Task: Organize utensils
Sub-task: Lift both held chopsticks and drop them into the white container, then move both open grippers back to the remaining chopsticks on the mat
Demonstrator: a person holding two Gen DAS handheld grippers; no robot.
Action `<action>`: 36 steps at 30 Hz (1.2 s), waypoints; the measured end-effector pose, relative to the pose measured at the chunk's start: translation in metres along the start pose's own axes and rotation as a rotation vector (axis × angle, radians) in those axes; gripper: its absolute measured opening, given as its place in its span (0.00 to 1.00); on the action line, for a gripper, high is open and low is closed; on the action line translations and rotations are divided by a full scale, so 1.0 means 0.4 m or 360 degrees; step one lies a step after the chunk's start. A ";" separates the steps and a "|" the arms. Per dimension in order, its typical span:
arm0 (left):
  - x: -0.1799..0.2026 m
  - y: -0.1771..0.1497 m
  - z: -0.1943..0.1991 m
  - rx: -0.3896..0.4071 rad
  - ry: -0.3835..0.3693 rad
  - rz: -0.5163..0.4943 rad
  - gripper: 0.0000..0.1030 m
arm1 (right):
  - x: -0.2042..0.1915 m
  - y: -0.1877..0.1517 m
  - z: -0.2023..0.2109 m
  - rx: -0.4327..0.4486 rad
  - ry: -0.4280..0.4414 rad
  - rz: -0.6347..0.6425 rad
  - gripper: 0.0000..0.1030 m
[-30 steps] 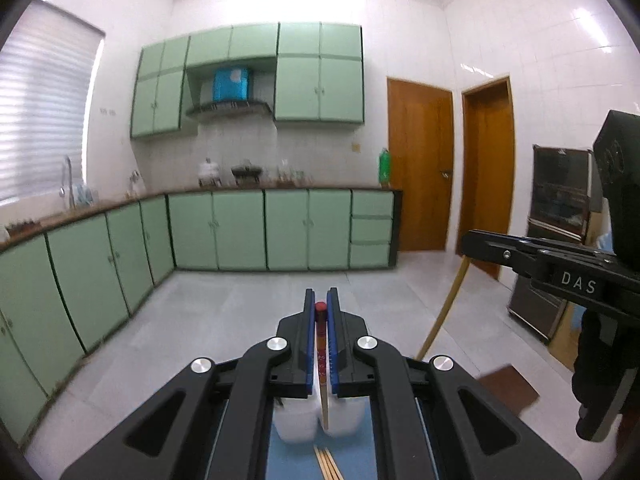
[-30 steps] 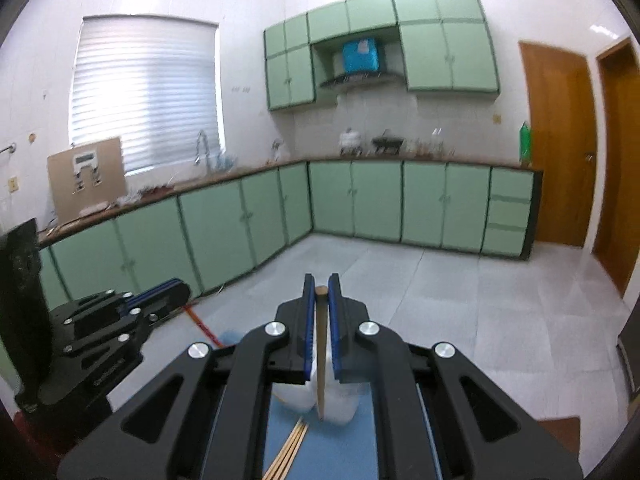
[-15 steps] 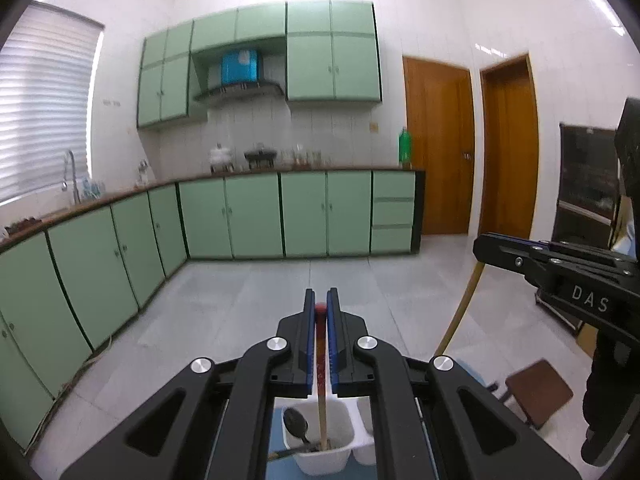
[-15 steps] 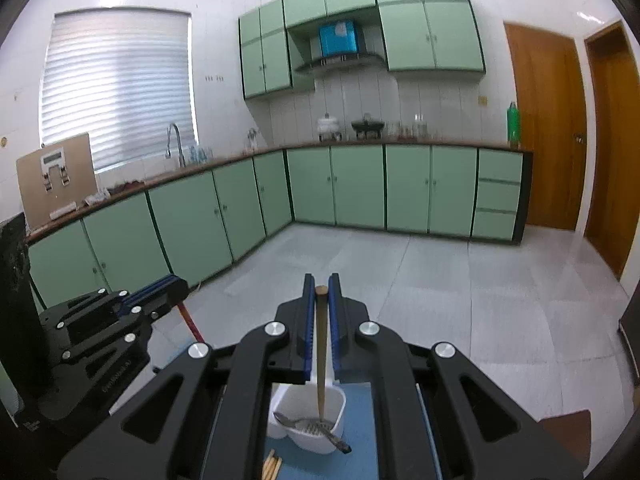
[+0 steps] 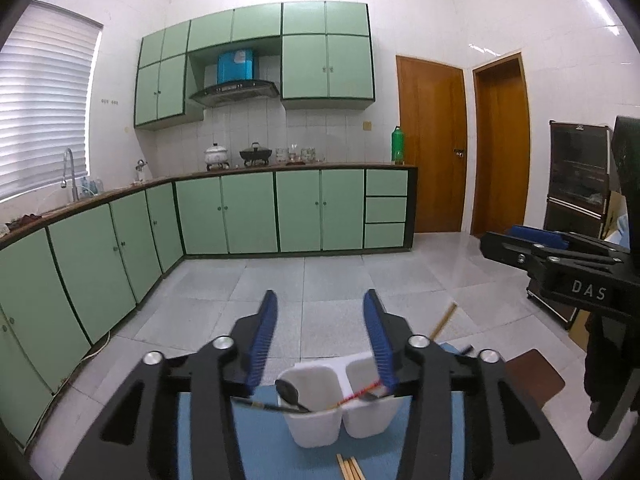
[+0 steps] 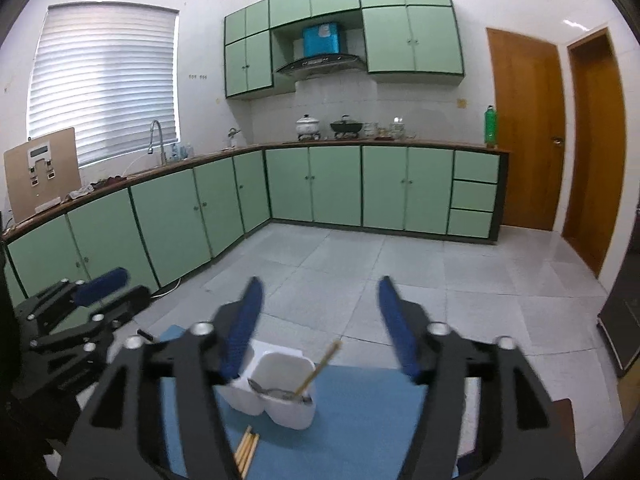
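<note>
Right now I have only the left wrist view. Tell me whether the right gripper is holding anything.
Observer: The right gripper is open, and nothing is between its fingers.
Operator: Say where the wooden chopstick's lower end sits. The left gripper blocks it for me.
Observer: The wooden chopstick leans in the white holder, in the compartment on the right of the right wrist view. Its lower end is next to a metal spoon.
</note>
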State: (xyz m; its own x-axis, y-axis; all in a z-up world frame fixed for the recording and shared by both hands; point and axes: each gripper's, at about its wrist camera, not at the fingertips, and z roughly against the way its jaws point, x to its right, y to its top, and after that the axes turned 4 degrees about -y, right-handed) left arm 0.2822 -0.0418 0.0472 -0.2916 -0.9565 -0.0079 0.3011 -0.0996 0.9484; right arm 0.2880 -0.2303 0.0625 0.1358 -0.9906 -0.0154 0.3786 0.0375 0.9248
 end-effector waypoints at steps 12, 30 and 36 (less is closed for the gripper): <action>0.038 -0.223 0.158 -0.0149 0.0064 0.0045 0.63 | -0.010 -0.276 0.174 -0.0110 -0.0025 -0.0041 0.87; 0.013 -0.588 0.157 -0.0635 0.0156 0.0200 0.63 | -0.139 -0.648 0.163 -0.0595 0.0011 -0.0068 0.88; 0.010 -0.627 0.166 -0.0726 0.0160 0.0205 0.64 | -0.188 -0.686 0.164 -0.0682 0.0075 -0.0026 0.87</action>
State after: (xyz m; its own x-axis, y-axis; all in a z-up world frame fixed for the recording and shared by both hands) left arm 0.1453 -0.0026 -0.1698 -0.1435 -0.9885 0.0487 0.7029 -0.0671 0.7081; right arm 0.1138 -0.1747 -0.1653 0.1648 -0.9848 -0.0552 0.7255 0.0832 0.6832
